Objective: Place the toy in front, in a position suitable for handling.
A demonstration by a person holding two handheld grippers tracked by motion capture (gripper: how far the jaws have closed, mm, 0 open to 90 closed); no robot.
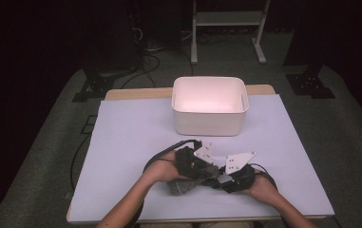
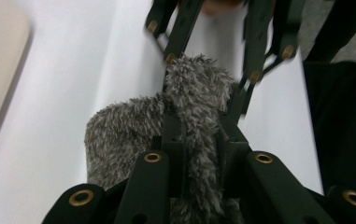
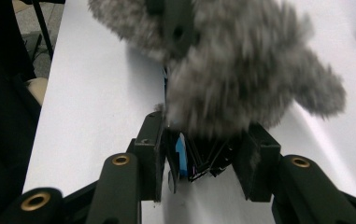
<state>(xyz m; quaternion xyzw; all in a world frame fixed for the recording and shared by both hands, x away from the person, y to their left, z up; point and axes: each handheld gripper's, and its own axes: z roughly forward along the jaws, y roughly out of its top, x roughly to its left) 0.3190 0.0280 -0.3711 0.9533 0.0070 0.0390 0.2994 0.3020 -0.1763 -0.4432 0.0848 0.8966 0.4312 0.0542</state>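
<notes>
A grey fuzzy fabric piece (image 1: 179, 186) hangs between both grippers near the table's front edge. In the left gripper view my left gripper (image 2: 199, 140) is shut on one end of the fuzzy piece (image 2: 129, 135). Beyond it, the right gripper (image 2: 210, 70) clasps the far tip. In the right gripper view my right gripper (image 3: 203, 154) has its jaws closed against the sides of the fuzzy piece (image 3: 241, 70), which bulges out past them. A small dark thing with a blue edge (image 3: 181, 156) sits in the gap under the fuzz; I cannot tell what it is.
A white rectangular bin (image 1: 209, 121) stands at the back middle of the pale sheet covering the table (image 1: 131, 142). Black cables loop by both hands (image 1: 157, 159). A metal stand (image 1: 226, 19) and dark gear stand on the floor behind.
</notes>
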